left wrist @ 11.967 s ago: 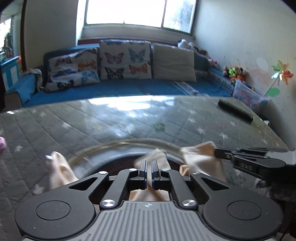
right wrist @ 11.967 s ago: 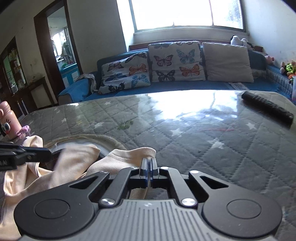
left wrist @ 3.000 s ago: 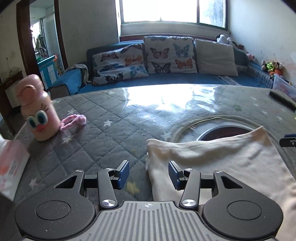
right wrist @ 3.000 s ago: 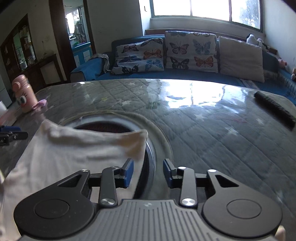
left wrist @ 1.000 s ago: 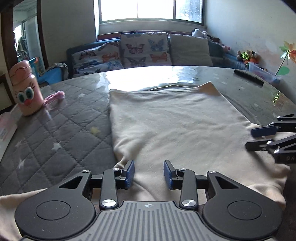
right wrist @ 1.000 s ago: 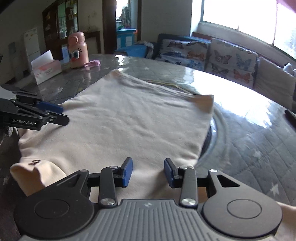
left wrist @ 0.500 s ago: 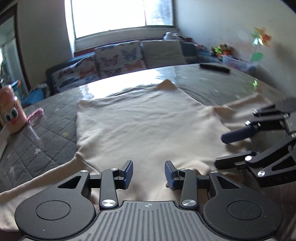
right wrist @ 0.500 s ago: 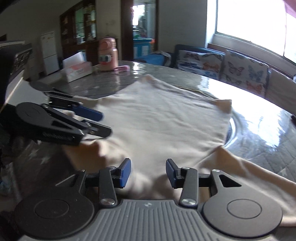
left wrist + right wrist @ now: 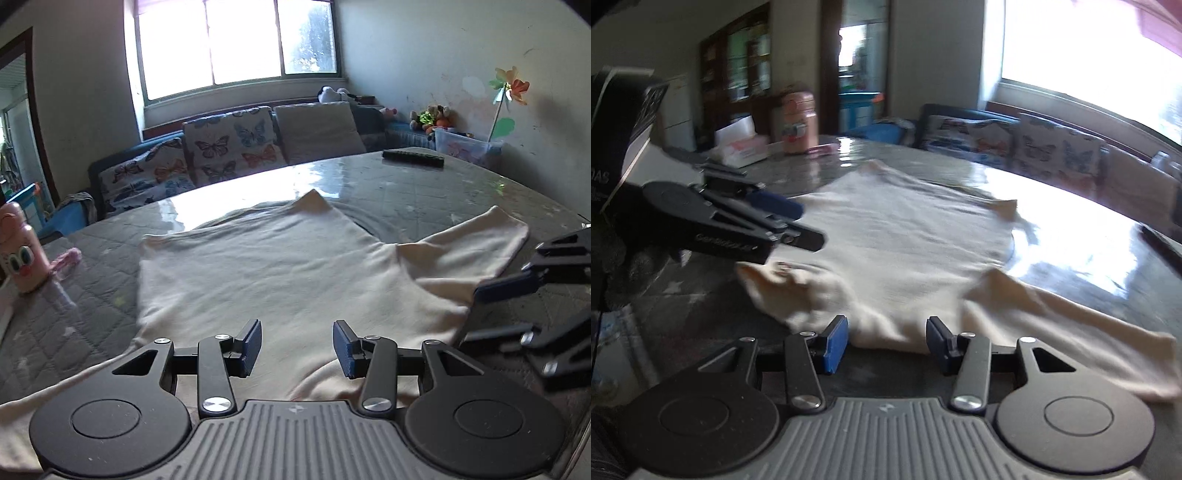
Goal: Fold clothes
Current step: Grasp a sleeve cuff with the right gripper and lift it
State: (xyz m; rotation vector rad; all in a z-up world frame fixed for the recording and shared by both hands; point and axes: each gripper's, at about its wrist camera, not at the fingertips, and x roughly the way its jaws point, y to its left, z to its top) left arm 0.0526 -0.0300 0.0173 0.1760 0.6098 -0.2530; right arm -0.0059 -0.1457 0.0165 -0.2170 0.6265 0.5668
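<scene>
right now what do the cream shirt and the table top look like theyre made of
The cream shirt looks like soft knit cotton or jersey with a matte finish: it drapes limply and creases in gentle folds. The table top looks like a grey quilted star-print cloth under a clear glossy sheet, probably plastic or glass: stitched diamonds show through and the window glares off it.

— What lies behind the desk (image 9: 424,192)?
— A blue sofa (image 9: 122,162) with butterfly cushions (image 9: 232,144) under a bright three-pane window (image 9: 236,40), which glares off the desk's quilted grey cover.
— And the walls?
— Pale and scuffed; a pinwheel (image 9: 508,86) stands at the right wall, and a dark wooden doorway (image 9: 857,62) opens beyond.
</scene>
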